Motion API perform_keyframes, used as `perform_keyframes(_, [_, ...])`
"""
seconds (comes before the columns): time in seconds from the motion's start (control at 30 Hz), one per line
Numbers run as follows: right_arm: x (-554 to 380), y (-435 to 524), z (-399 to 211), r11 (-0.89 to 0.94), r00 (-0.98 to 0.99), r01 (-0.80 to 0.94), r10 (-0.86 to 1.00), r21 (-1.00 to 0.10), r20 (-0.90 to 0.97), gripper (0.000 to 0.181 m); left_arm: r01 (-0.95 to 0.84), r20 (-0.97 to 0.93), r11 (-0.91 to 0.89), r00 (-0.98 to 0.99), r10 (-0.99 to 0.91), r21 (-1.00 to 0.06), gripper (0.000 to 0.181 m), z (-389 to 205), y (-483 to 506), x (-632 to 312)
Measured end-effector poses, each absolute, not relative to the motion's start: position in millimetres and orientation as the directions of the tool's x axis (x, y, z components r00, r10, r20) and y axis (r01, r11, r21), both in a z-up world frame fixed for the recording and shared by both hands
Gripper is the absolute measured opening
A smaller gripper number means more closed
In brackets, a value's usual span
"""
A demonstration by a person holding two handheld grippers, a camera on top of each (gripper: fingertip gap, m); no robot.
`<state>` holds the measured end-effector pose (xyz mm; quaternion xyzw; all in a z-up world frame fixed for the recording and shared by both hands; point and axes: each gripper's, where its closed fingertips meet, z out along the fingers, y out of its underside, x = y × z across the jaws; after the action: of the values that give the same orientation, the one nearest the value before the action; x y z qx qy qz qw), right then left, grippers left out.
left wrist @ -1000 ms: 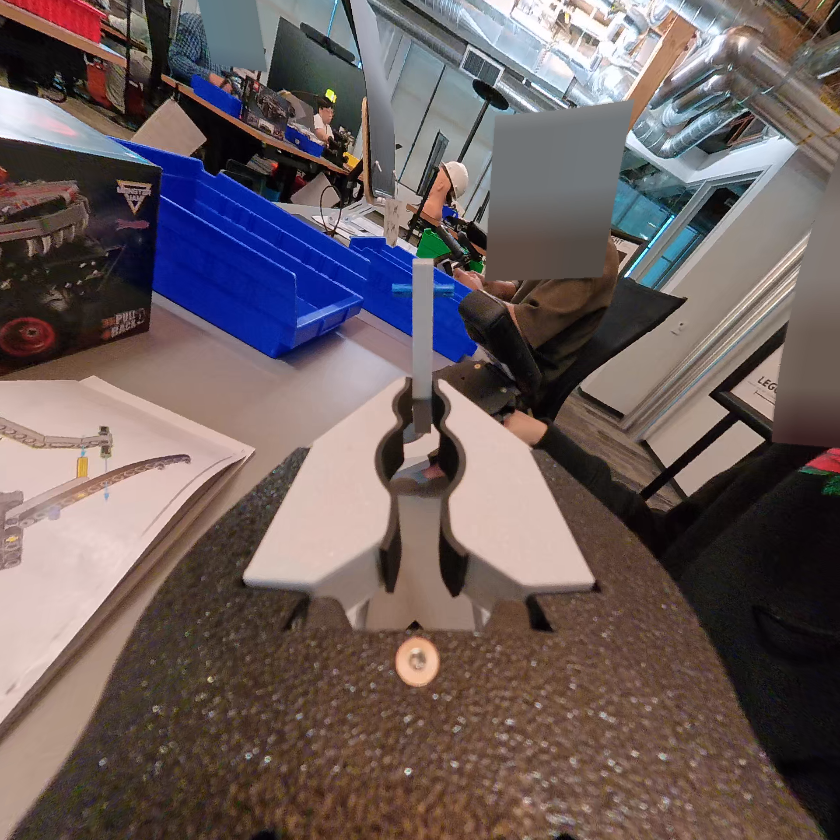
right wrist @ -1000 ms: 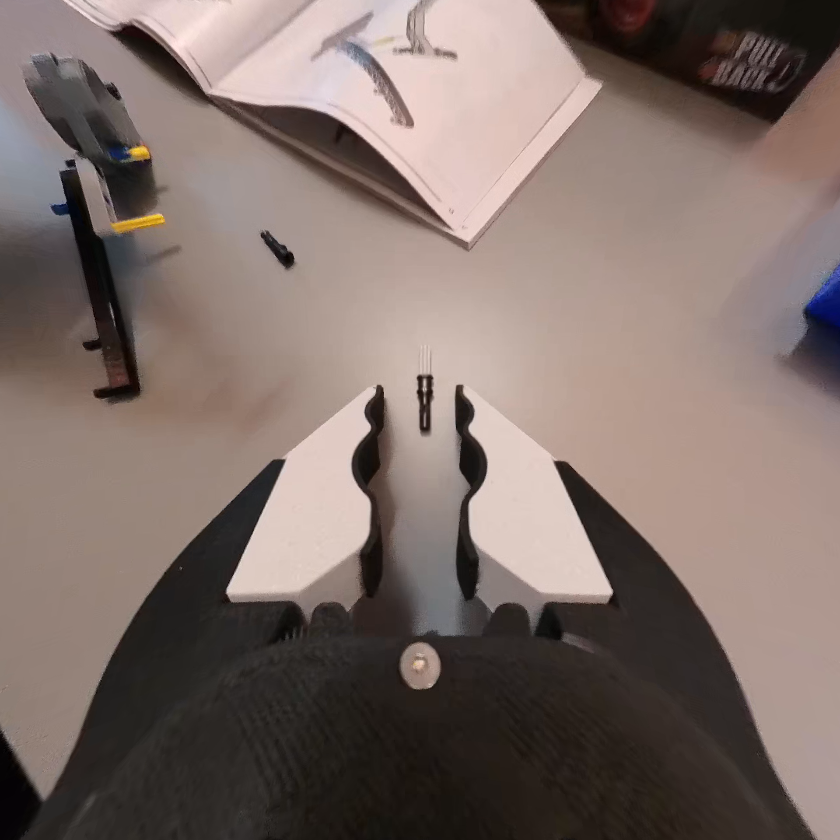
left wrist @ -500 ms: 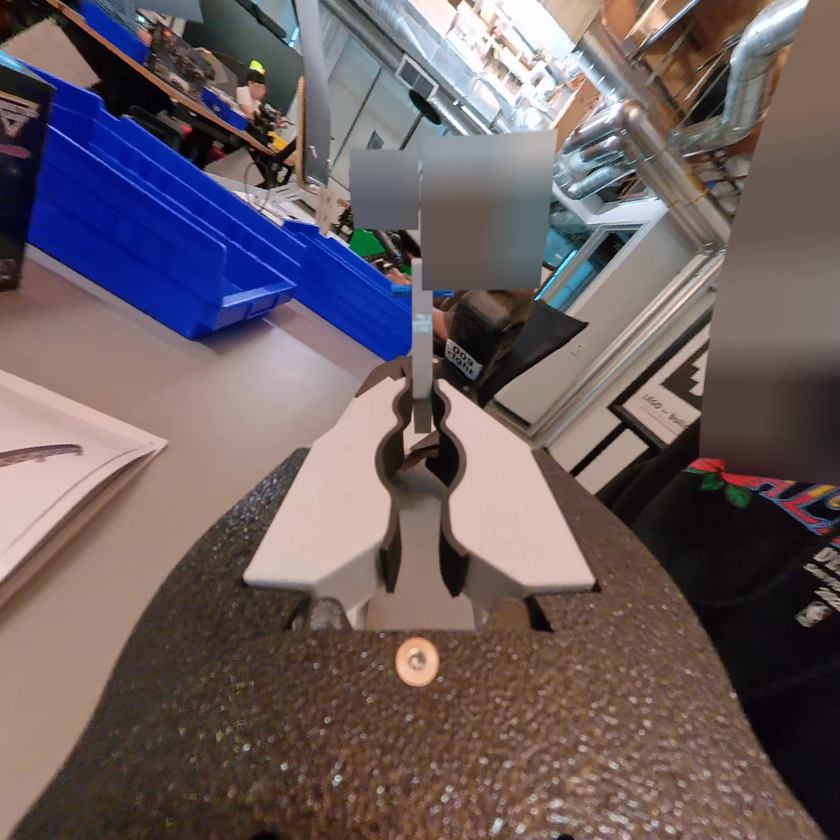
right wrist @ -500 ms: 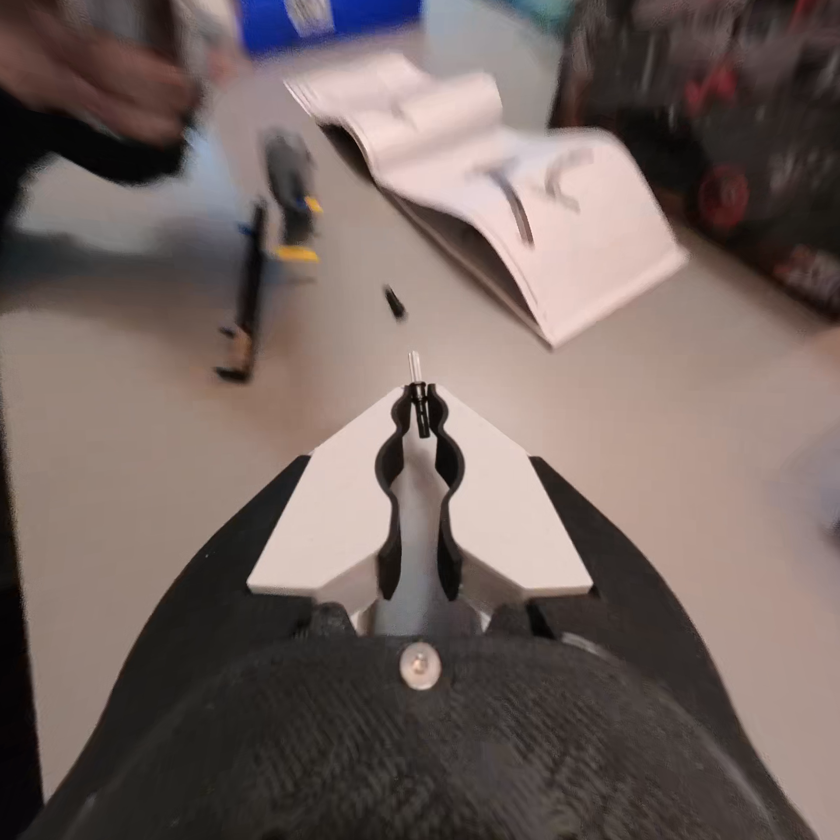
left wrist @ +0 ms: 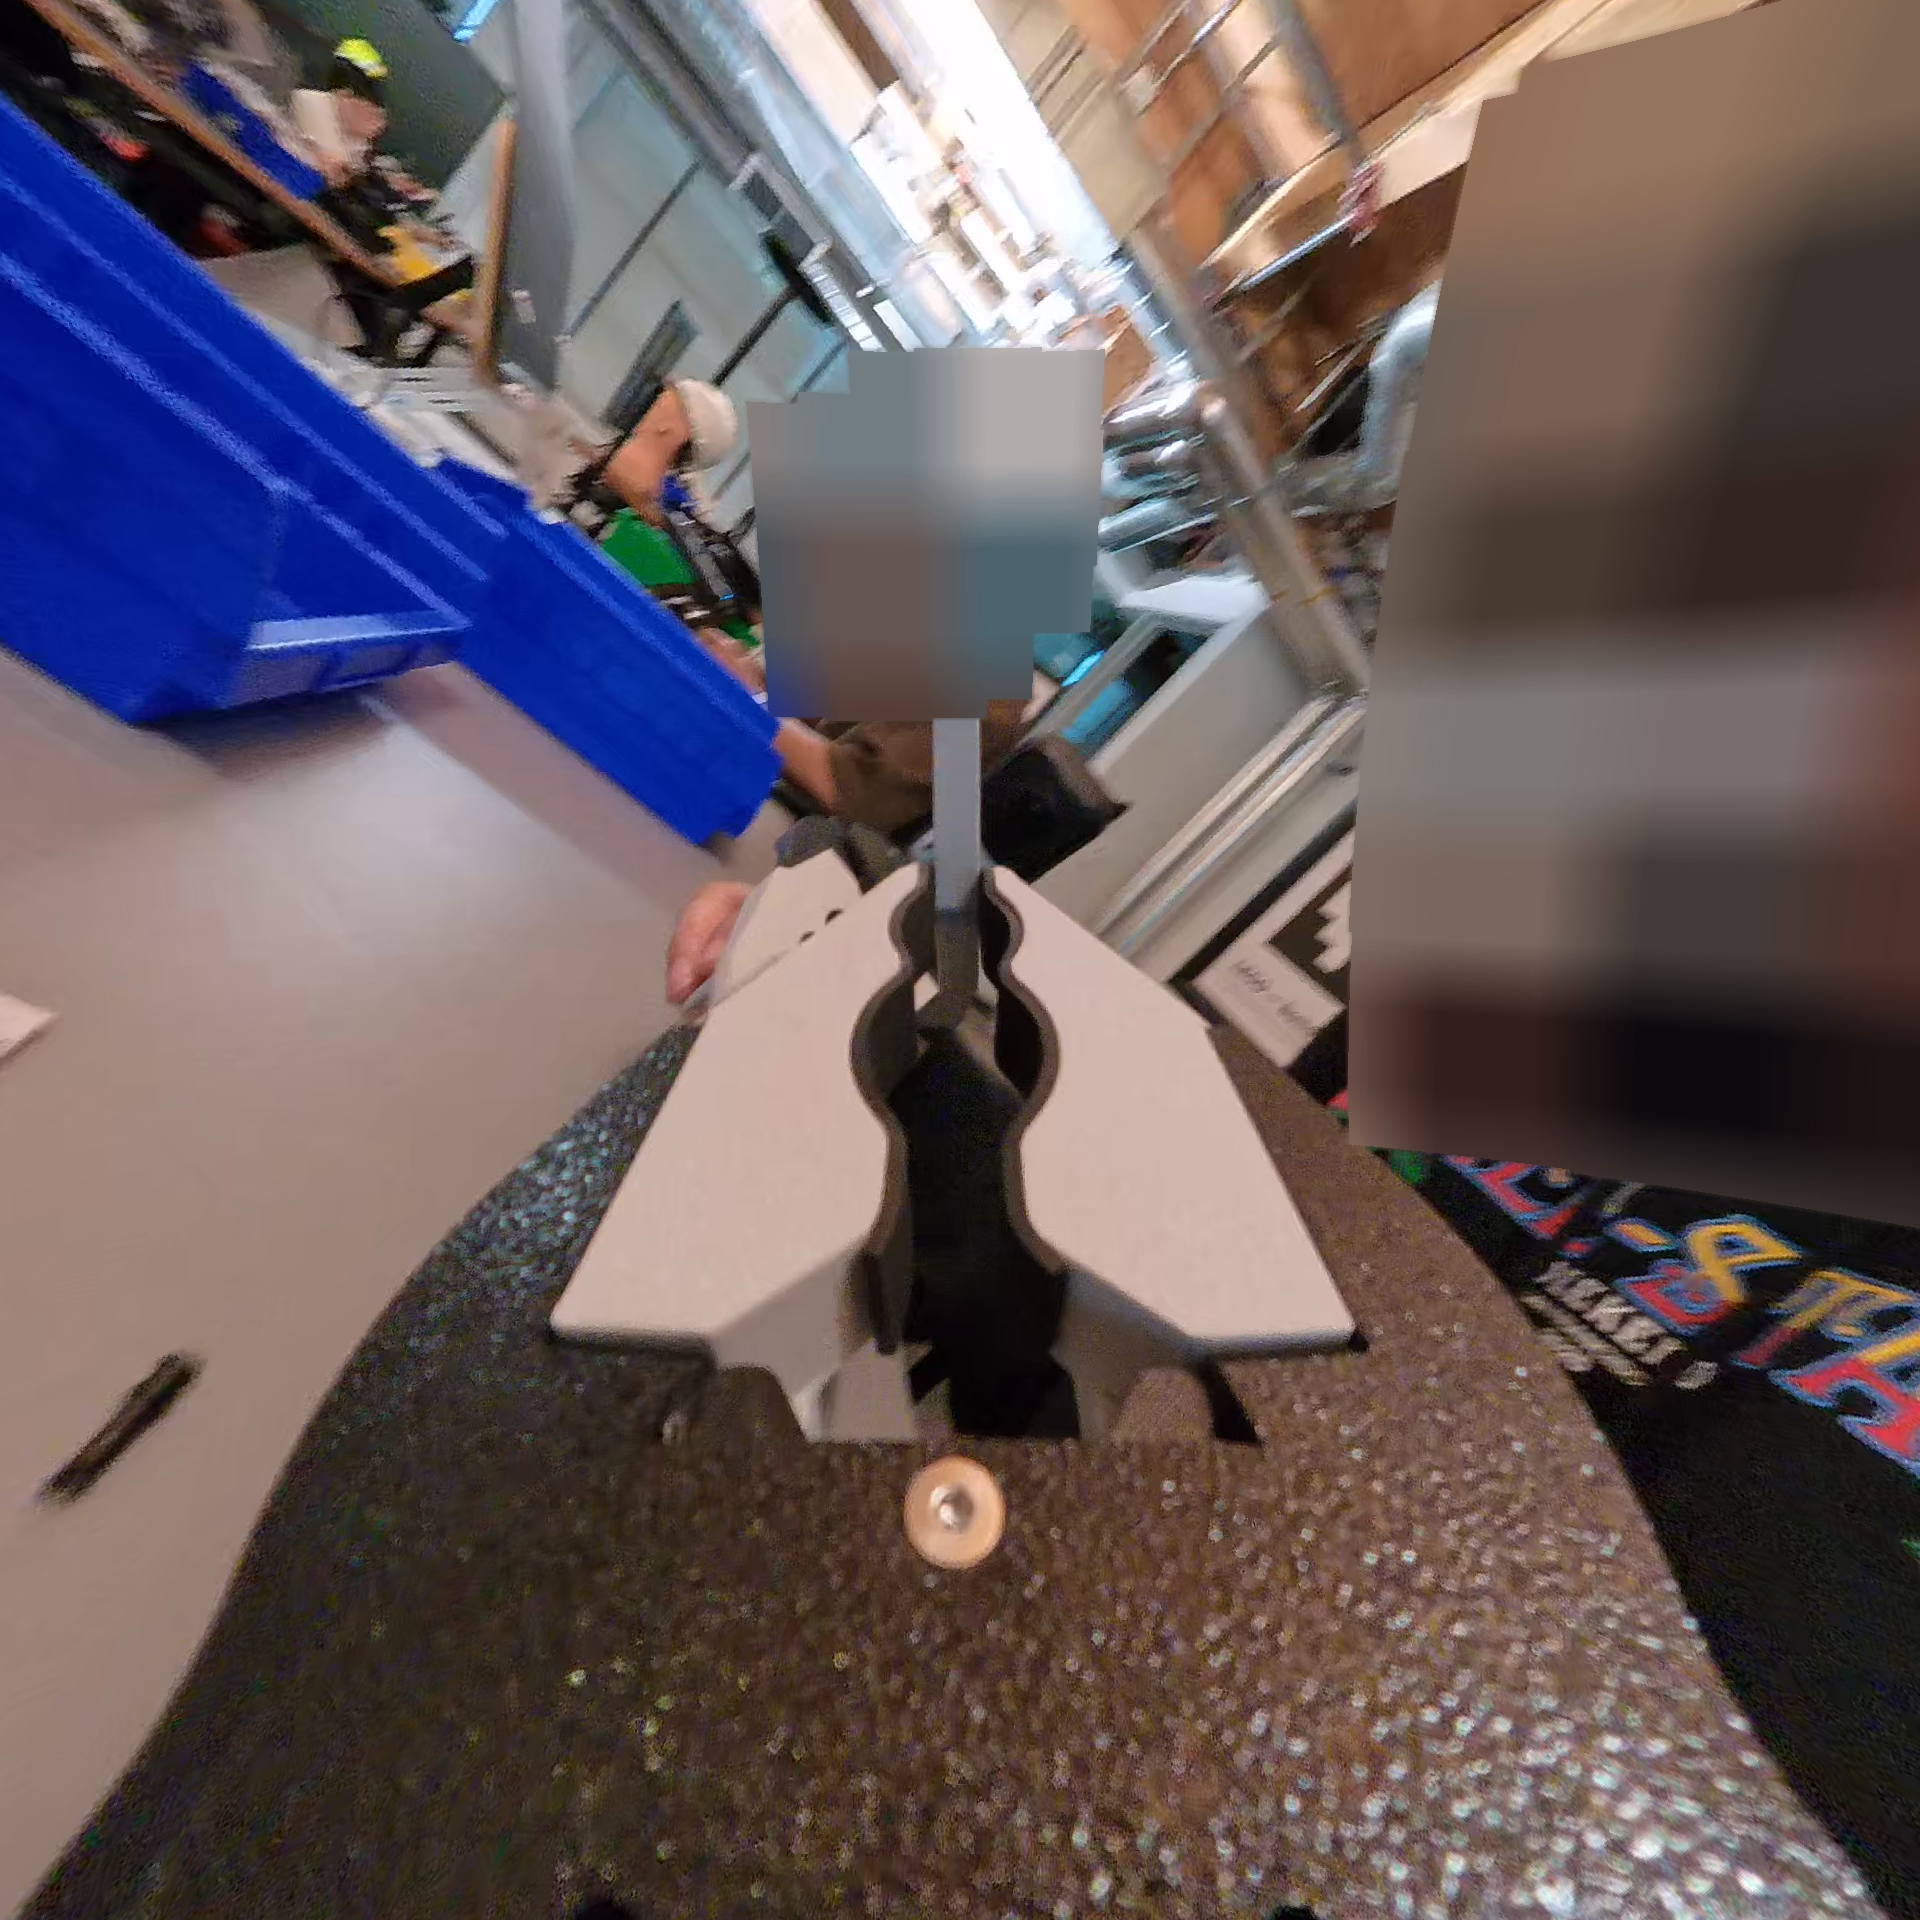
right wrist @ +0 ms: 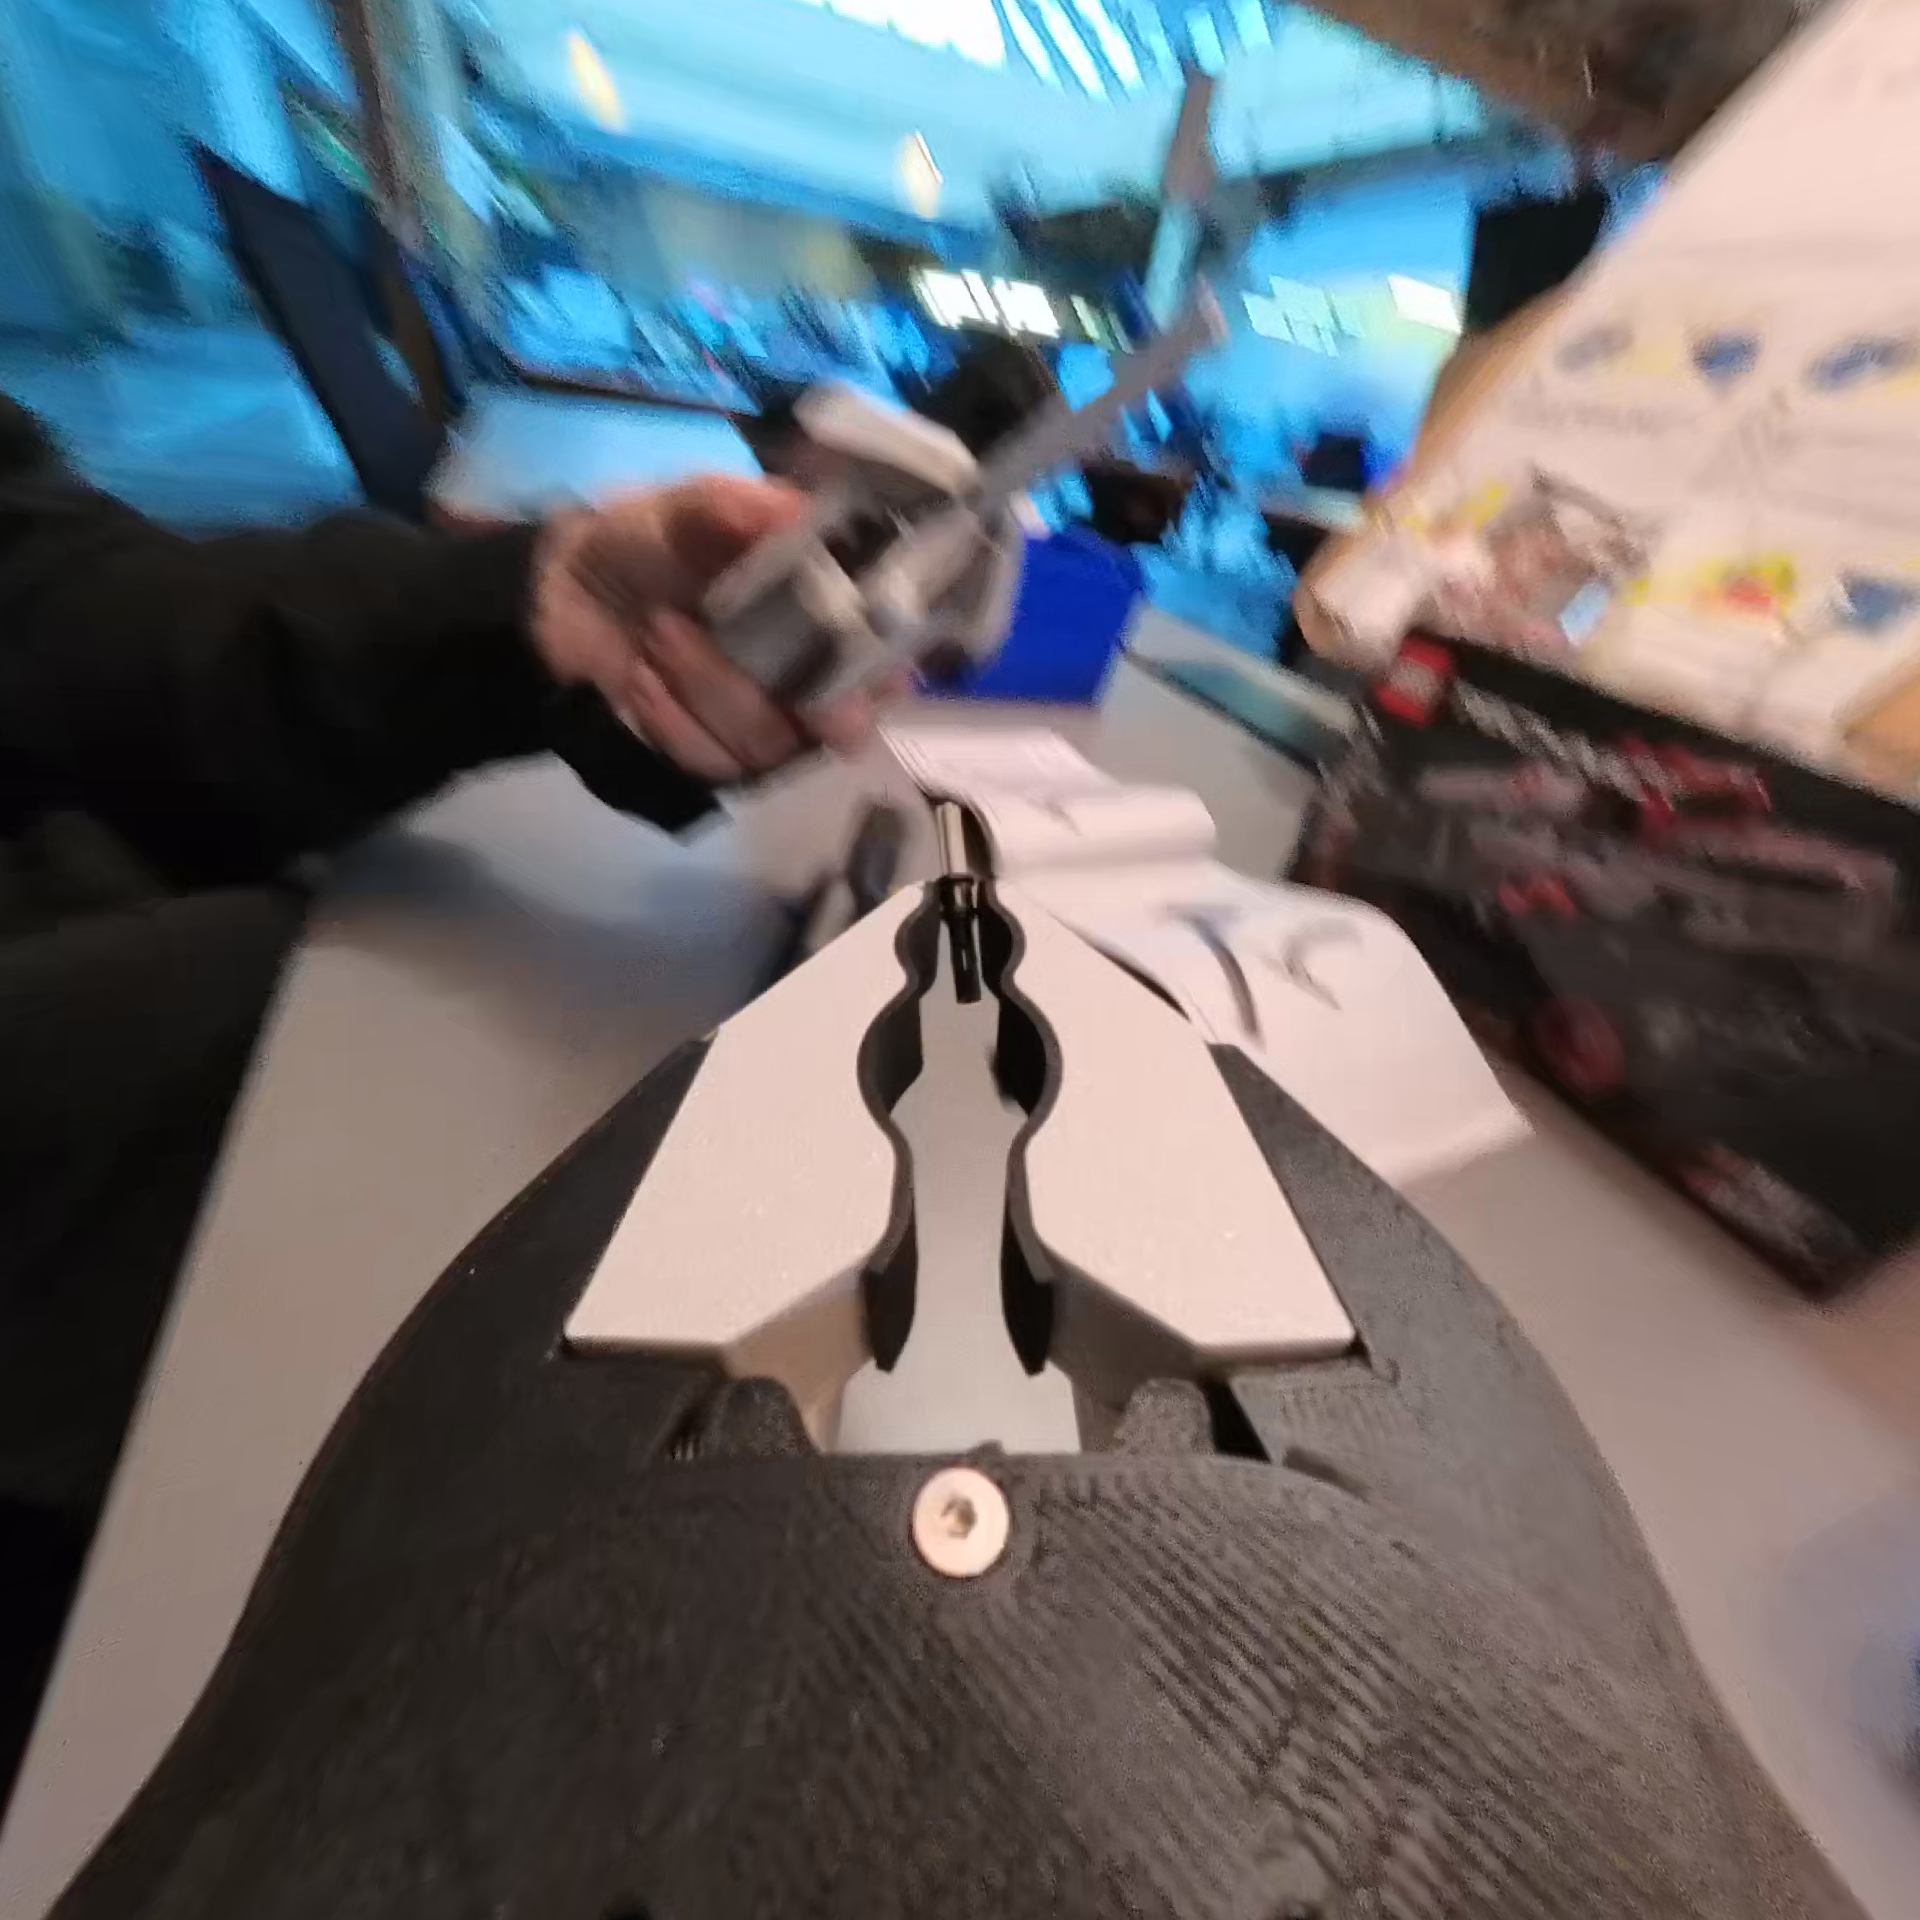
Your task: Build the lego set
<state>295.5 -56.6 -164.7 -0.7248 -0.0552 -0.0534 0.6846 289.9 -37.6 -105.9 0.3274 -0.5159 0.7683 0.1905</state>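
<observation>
Workshop: blue parts bins (left wrist: 260,499), ceiling ducts (left wrist: 1403,343)

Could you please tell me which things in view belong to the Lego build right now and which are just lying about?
In use:
left gripper shut on grey beam
right gripper shut on black pin
instruction booklet

Lying about:
loose black pin on table
blue bins
set box

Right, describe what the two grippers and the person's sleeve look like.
Left gripper: pale grey wedge fingers with wavy black inner pads, on a speckled dark body with a silver screw. Right gripper: the same fingers, on a layered matte black body. The sleeve is black.
</observation>
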Motion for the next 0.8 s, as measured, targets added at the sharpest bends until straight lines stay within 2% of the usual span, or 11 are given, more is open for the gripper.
perform_keyframes(0.1, [316.7,-70.5,-225.4,-0.419,0.994,0.058,-0.060,-0.906,0.091,0.004,-0.618,0.673,-0.268,-0.695,-0.251,-0.739,0.005,-133.1,-35.9,296.4])
perform_keyframes(0.17, [328.7,-78.5,-247.2,-0.521,0.986,0.046,-0.116,-0.853,0.124,0.004,-0.667,0.660,-0.127,-0.655,-0.369,-0.734,0.005,-162.1,-40.2,298.2])
perform_keyframes(0.37, [350.0,-106.4,-259.0,-0.575,0.966,-0.093,-0.249,-0.813,0.066,0.005,-0.773,0.592,0.161,-0.585,-0.554,-0.613,0.006,-235.8,-72.0,304.2])
perform_keyframes(0.57, [358.3,-127.5,-256.6,-0.551,0.950,-0.142,-0.309,-0.822,0.043,0.004,-0.801,0.569,0.206,-0.555,-0.607,-0.562,0.008,-260.5,-82.7,317.5])
perform_keyframes(0.67, [358.9,-129.2,-255.3,-0.530,0.950,-0.149,-0.310,-0.835,0.027,0.005,-0.792,0.468,0.239,-0.542,-0.698,-0.562,0.012,-270.0,-70.3,325.6])
perform_keyframes(0.8, [357.4,-129.1,-254.5,-0.512,0.954,-0.158,-0.299,-0.844,0.003,0.005,-0.760,0.352,0.285,-0.553,-0.755,-0.584,0.029,-267.6,-60.3,329.5])
